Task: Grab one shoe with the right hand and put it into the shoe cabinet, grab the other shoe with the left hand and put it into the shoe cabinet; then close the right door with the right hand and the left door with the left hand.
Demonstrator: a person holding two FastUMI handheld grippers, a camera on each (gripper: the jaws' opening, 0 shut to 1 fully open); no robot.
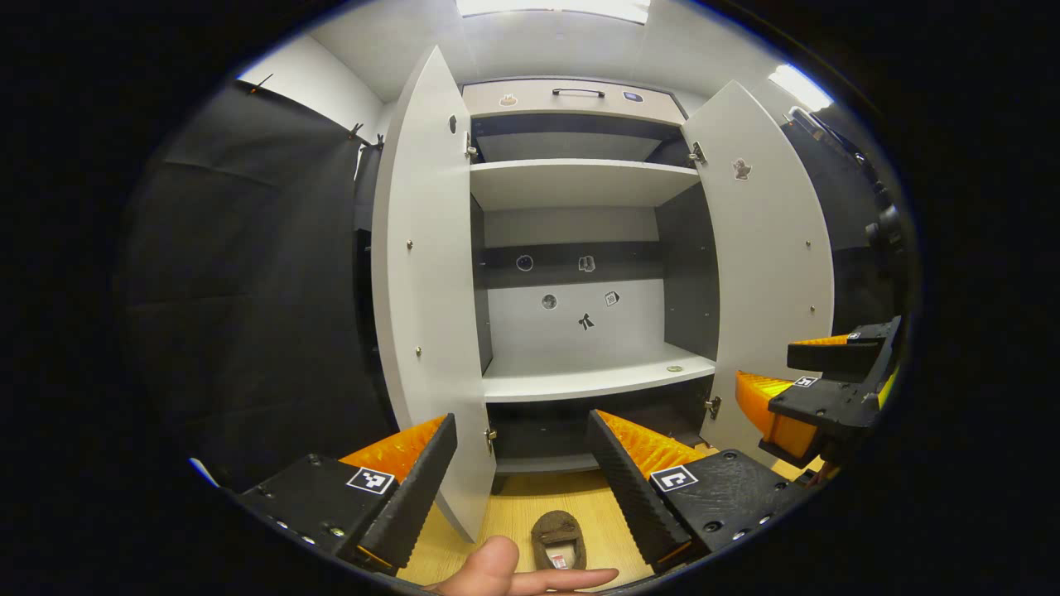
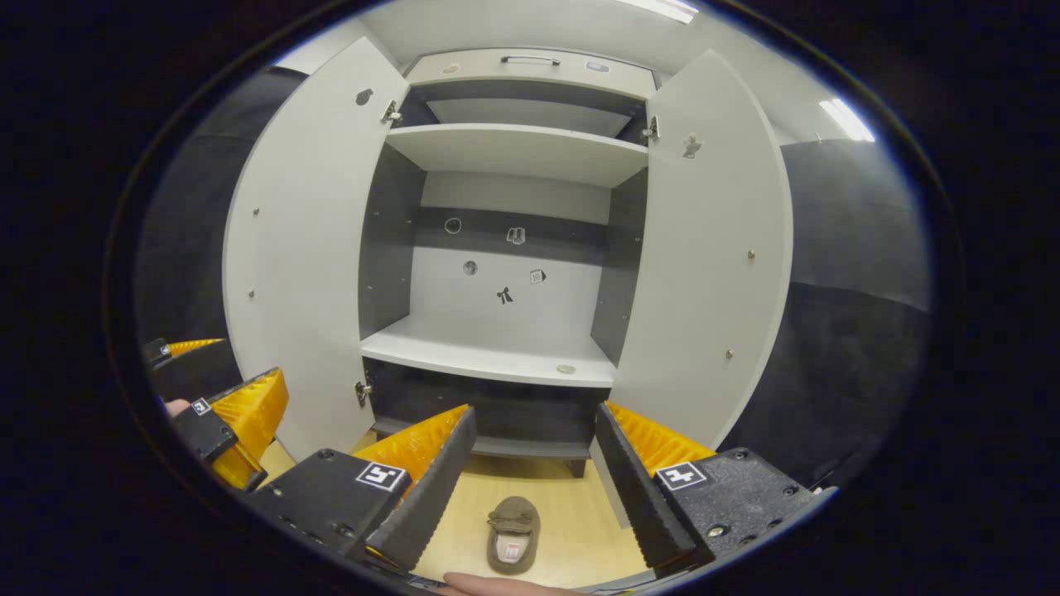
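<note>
One shoe (image 2: 513, 534) on wood floor (image 2: 571, 513), cabinet (image 2: 513, 153) open.

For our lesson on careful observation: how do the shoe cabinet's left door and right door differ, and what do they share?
The left door bears a dark sticker near its top; the right door bears a paler sticker. The left door's sticker sits above its top hinge, while the right door's sits just below its own. Both doors are plain light grey and stand wide open.
</note>
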